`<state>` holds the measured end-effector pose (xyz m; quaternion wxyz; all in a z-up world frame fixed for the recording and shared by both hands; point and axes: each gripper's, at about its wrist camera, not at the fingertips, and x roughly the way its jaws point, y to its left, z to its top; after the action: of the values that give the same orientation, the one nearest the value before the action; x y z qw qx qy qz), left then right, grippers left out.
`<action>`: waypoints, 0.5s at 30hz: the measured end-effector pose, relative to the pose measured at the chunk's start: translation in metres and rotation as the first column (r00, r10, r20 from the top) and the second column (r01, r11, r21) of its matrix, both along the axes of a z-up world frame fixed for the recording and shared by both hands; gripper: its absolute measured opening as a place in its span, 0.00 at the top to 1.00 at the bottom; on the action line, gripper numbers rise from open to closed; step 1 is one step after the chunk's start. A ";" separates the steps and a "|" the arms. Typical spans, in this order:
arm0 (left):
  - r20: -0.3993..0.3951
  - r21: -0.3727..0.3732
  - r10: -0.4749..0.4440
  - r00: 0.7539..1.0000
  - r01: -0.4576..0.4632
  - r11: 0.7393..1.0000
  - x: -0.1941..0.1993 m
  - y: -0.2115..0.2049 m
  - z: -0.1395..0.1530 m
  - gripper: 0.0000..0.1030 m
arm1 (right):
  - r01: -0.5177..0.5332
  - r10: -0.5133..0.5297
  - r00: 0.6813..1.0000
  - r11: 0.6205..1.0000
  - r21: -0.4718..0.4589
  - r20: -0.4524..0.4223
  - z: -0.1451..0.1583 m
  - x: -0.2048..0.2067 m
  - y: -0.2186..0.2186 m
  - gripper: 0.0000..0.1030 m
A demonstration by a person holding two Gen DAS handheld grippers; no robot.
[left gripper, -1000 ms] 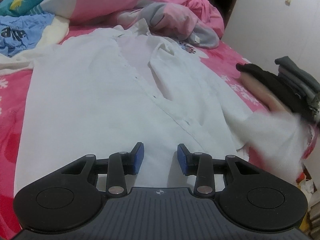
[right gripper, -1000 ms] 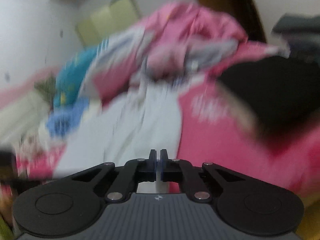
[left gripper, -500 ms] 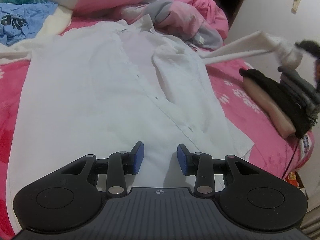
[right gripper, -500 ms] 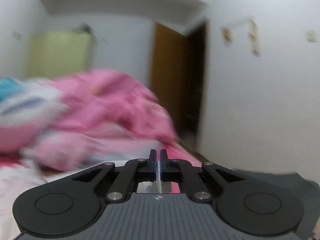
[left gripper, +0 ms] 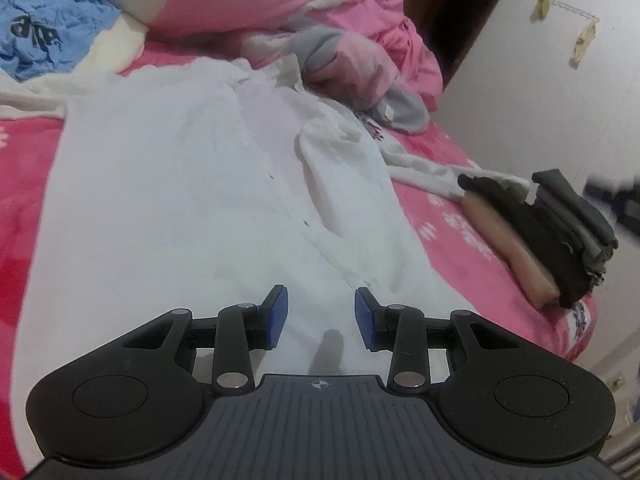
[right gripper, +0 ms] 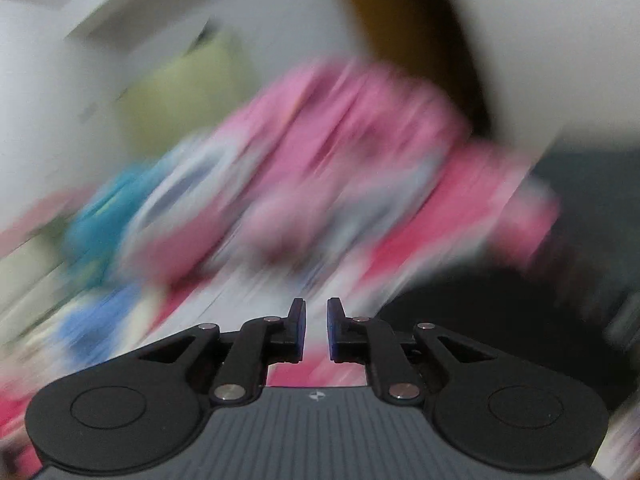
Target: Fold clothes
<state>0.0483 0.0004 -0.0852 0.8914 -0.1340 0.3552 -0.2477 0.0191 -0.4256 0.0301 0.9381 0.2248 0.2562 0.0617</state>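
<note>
A white button-up shirt [left gripper: 180,200] lies spread face up on the pink bed. Its right sleeve [left gripper: 424,170] stretches out to the right and its end rests against the stack of folded clothes. My left gripper [left gripper: 321,312] is open and empty, low over the shirt's bottom hem. My right gripper [right gripper: 316,326] is open by a narrow gap with nothing between its jaws; its view is heavily blurred by motion. A blurred dark shape at the far right edge of the left wrist view [left gripper: 624,200] may be the right gripper.
A stack of folded dark and beige clothes [left gripper: 560,240] sits at the bed's right edge. Pink and grey bedding [left gripper: 360,52] is heaped beyond the collar. A blue garment [left gripper: 44,36] lies at the far left. A white wall [left gripper: 540,100] stands on the right.
The right gripper, which was shut on the white sleeve and lifted it out to the right, has opened. The sleeve now lies on the bed against the folded stack. The left gripper stayed put.
</note>
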 end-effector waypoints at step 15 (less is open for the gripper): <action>0.021 0.040 0.016 1.000 -0.017 0.999 -0.017 0.004 -0.012 0.64 | -0.117 0.156 0.956 0.980 0.163 -0.250 -0.116 0.047 0.118 0.89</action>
<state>0.0309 0.0044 -0.0977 0.8995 -0.1164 0.3498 -0.2344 0.0664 -0.3079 -0.0860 0.8705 0.2810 0.3874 0.1150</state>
